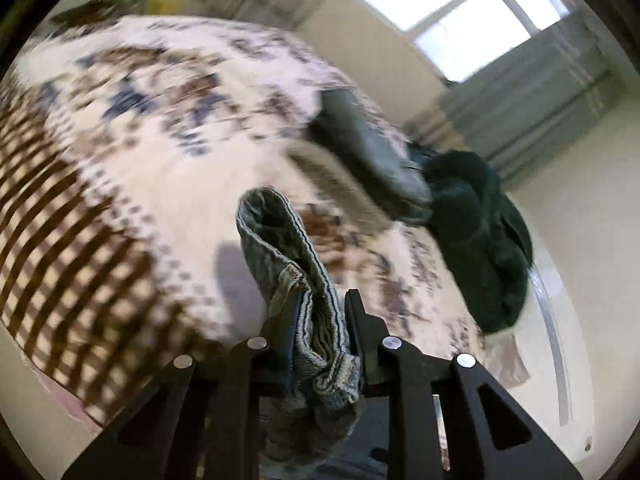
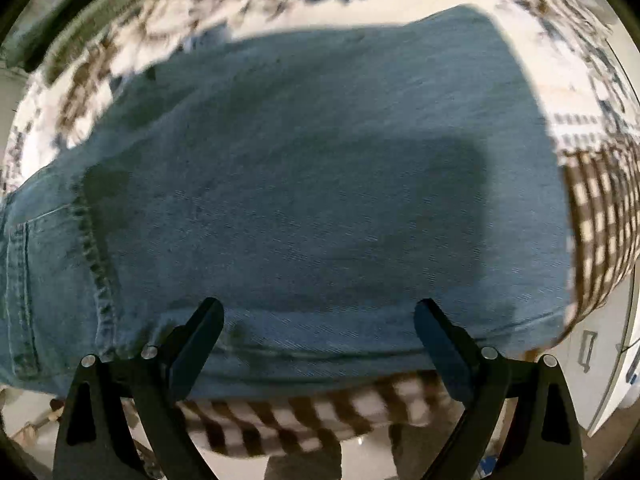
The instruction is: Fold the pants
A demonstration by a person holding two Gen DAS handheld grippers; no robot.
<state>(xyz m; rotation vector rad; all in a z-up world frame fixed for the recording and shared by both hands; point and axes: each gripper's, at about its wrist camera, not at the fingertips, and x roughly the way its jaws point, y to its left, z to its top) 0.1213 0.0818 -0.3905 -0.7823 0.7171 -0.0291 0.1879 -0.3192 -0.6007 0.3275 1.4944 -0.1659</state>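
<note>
The left gripper (image 1: 320, 308) is clamped on a bunched fold of jeans (image 1: 296, 280), its two black fingers (image 1: 358, 320) drawn close with the denim pinched between them. The right gripper (image 2: 318, 320) is spread wide, its fingers (image 2: 200, 328) set well apart just over the near hem, gripping nothing

A: The pants (image 2: 304, 184) look like blue denim, matt, with a fine twill weave and raised stitched seams. The bunched hem in the left gripper (image 1: 320, 320) is rougher, ribbed and frayed.

B: Both grippers seem to be matt black plastic; the right gripper (image 2: 320, 320) has small shiny metal pins at its joints.

A: The bedspread (image 1: 140, 160) is soft printed cloth, and the dark green garment (image 1: 480, 232) on it looks fuzzy, like fleece.

B: The floor (image 2: 360, 448) looks smooth and glossy.
</note>
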